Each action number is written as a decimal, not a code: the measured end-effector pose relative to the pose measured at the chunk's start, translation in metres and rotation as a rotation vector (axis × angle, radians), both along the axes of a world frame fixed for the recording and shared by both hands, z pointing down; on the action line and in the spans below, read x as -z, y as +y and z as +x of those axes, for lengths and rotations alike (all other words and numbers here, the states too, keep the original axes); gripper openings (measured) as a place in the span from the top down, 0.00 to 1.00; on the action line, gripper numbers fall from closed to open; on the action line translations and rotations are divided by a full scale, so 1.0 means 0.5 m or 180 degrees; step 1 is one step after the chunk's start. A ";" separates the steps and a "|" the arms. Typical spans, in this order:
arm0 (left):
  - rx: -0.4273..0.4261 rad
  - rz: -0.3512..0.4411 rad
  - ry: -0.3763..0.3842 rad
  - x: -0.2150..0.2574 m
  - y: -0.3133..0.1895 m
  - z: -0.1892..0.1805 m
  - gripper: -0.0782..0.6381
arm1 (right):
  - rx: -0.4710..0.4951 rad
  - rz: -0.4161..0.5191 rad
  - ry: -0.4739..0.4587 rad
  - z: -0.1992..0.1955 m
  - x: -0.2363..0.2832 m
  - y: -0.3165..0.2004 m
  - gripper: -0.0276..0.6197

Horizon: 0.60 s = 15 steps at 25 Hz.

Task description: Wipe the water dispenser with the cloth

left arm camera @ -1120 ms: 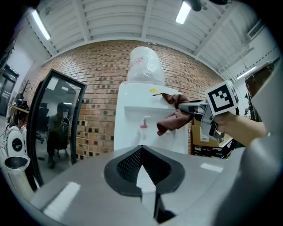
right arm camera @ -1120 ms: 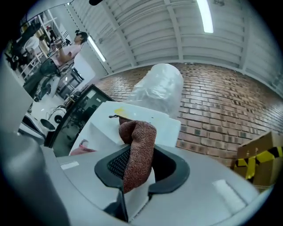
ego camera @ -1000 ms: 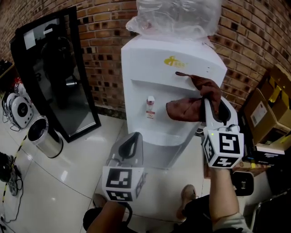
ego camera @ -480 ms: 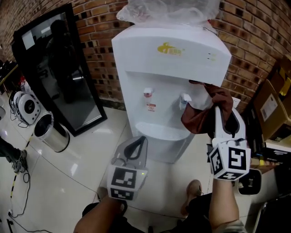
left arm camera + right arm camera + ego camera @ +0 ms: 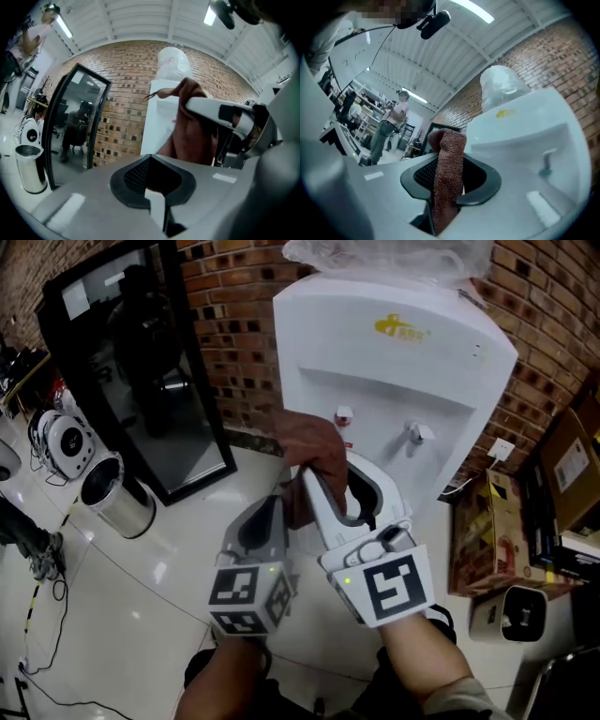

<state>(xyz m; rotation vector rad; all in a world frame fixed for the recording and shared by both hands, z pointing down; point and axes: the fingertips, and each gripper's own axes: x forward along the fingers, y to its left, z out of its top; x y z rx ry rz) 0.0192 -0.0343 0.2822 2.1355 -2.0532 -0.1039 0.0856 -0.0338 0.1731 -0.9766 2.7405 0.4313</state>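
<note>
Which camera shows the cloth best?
The right gripper view: the cloth sits close up, pinched in the jaws. The head view shows it bunched above the right gripper; the left gripper view shows it side-on.

Right tongs (image 5: 317,486) with cloth (image 5: 314,448) swung left across water dispenser (image 5: 412,352) front, now beside left tongs (image 5: 270,521).

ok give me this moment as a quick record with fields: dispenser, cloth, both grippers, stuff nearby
target: white water dispenser against the brick wall, clear plastic bag on top
cloth: reddish-brown terry cloth, in front of the dispenser's lower left; contact with it not clear
right gripper: shut on the cloth, which sticks up out of the jaws
left gripper: jaws together, nothing between them, close beside the right one
nearby: black-framed glass panel, steel bin, cardboard boxes
</note>
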 end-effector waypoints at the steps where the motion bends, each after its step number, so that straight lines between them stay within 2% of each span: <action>1: 0.0010 -0.0044 -0.0015 -0.008 0.000 -0.005 0.89 | 0.0096 -0.0119 -0.0025 -0.032 -0.018 -0.006 0.77; 4: 0.0058 -0.0189 0.0011 -0.033 0.007 -0.020 0.89 | 0.0188 -0.0513 -0.0118 -0.091 -0.073 -0.044 0.77; 8: 0.0086 -0.0304 0.0168 -0.044 0.025 -0.040 0.89 | -0.0033 -0.0871 -0.0302 -0.097 -0.125 -0.123 0.77; 15: 0.0131 -0.0240 -0.0058 -0.030 0.026 -0.042 0.89 | -0.0439 -0.1156 -0.0525 -0.037 -0.161 -0.211 0.77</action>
